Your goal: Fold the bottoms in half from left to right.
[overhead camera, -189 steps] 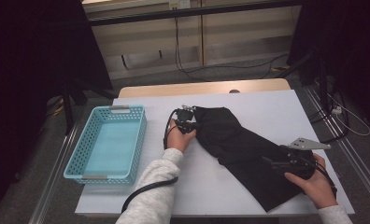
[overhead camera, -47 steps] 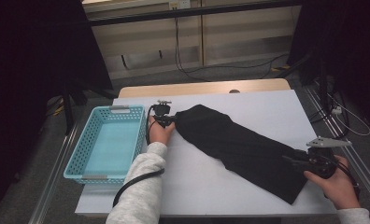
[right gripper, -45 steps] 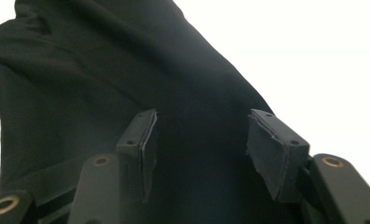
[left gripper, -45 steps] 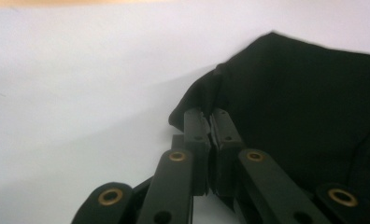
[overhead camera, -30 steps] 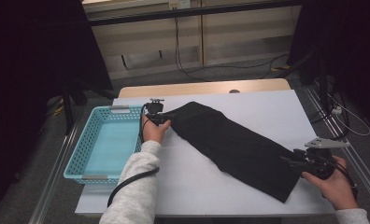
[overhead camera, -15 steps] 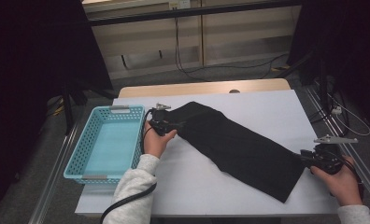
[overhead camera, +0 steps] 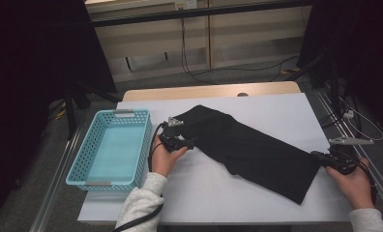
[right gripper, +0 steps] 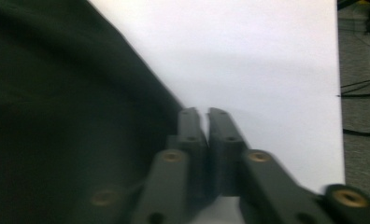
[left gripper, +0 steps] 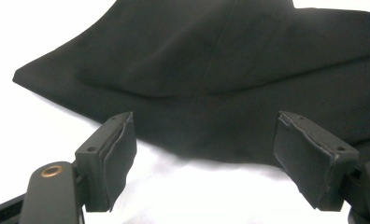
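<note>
A long black cloth (overhead camera: 247, 145) lies spread flat on the white table (overhead camera: 204, 193), running from the middle left to the front right. My left gripper (overhead camera: 189, 142) sits at the cloth's left end, open. In the left gripper view its jaws (left gripper: 204, 121) stand wide apart just short of the cloth (left gripper: 220, 70), with nothing between them. My right gripper (overhead camera: 317, 155) is at the cloth's front right end. Its jaws (right gripper: 205, 112) are pressed together over bare table, right beside the cloth's edge (right gripper: 57, 116), and I see no cloth between them.
A light blue plastic basket (overhead camera: 131, 113) stands at the table's left edge, with nothing in it. A wooden tabletop strip (overhead camera: 209, 91) runs behind the white surface. Metal rails and cables (overhead camera: 359, 123) lie off the right edge.
The cloth has been drawn out long and flat. In the last half second my left gripper came back toward me and a little right, off the cloth's corner. The right gripper barely shifted.
</note>
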`<action>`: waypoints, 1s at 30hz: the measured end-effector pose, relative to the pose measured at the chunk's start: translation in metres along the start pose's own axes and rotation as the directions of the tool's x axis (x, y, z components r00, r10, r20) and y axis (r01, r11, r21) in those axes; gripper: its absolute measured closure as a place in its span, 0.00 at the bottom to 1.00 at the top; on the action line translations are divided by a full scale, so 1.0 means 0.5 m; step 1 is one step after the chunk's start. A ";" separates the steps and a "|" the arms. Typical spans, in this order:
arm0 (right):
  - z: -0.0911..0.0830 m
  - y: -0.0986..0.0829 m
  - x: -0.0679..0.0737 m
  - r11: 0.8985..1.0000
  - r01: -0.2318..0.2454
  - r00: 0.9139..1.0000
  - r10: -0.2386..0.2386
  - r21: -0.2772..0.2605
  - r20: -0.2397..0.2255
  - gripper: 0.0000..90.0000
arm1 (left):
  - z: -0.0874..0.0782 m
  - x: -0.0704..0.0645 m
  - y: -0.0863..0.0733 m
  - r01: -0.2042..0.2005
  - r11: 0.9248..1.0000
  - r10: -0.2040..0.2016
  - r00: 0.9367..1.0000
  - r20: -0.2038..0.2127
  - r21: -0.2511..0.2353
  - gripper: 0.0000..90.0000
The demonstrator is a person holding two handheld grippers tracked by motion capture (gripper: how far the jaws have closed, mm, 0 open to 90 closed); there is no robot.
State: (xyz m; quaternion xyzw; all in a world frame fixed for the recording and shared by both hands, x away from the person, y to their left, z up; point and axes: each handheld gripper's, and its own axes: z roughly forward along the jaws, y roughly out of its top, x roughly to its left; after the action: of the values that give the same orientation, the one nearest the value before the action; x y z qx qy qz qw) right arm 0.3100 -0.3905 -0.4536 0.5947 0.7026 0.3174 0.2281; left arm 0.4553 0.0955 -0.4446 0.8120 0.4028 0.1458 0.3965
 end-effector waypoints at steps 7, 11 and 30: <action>-0.002 0.002 -0.002 1.000 0.005 1.000 -0.005 -0.014 0.017 0.86 | -0.002 -0.006 -0.007 0.017 1.000 -0.017 0.999 0.034 -0.008 0.23; -0.023 0.002 0.000 0.998 -0.009 0.999 0.012 -0.057 0.038 0.72 | -0.007 -0.008 -0.008 0.003 1.000 -0.003 0.999 0.049 0.001 0.22; -0.002 0.003 -0.009 0.999 -0.017 1.000 0.018 0.038 -0.014 0.99 | -0.015 0.001 -0.018 0.000 1.000 0.001 0.999 0.034 -0.011 0.21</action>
State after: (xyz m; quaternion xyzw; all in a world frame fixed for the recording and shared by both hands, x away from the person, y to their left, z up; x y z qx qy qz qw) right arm 0.3112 -0.3951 -0.4520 0.6027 0.7049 0.3104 0.2087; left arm 0.4468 0.1030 -0.4465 0.8123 0.3950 0.1342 0.4076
